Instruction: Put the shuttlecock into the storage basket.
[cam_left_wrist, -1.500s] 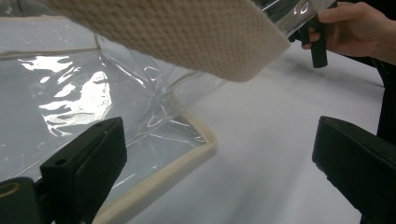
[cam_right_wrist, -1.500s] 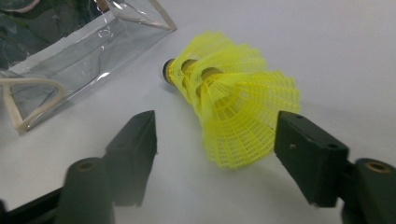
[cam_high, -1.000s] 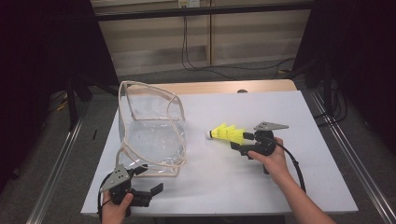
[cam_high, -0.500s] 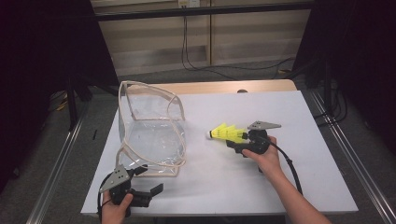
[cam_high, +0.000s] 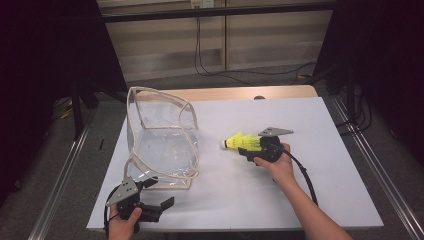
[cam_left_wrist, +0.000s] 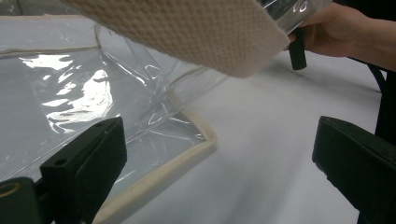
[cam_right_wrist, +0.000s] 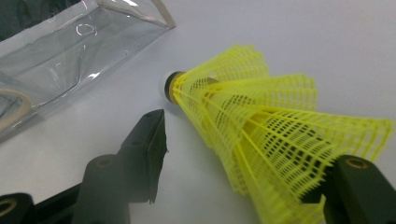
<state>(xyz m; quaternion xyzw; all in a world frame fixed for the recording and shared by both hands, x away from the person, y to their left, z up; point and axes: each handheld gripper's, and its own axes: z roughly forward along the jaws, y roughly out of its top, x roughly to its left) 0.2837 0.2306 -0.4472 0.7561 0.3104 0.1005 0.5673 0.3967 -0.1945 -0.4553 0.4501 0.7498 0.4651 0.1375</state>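
On the table (cam_high: 310, 200), right gripper (cam_high: 248, 151) jaws straddle the yellow shuttlecock (cam_right_wrist: 261, 135); left gripper (cam_high: 159, 206) jaws gape empty.

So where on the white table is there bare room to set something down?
Free: the far right of the table beyond the shuttlecock, and the near strip between both forearms. Crowded: the left, taken by the clear bag, with the left hand-held gripper at its near corner.

A yellow plastic-mesh shuttlecock with a white rounded tip (cam_high: 243, 142) lay tilted near the middle of the white surface (cam_high: 325, 130), tip pointing toward a clear plastic bag edged in cream webbing (cam_high: 162, 142). The bag stood open and slumped at the surface's left part, apart from the shuttlecock, its cream handles looping above.
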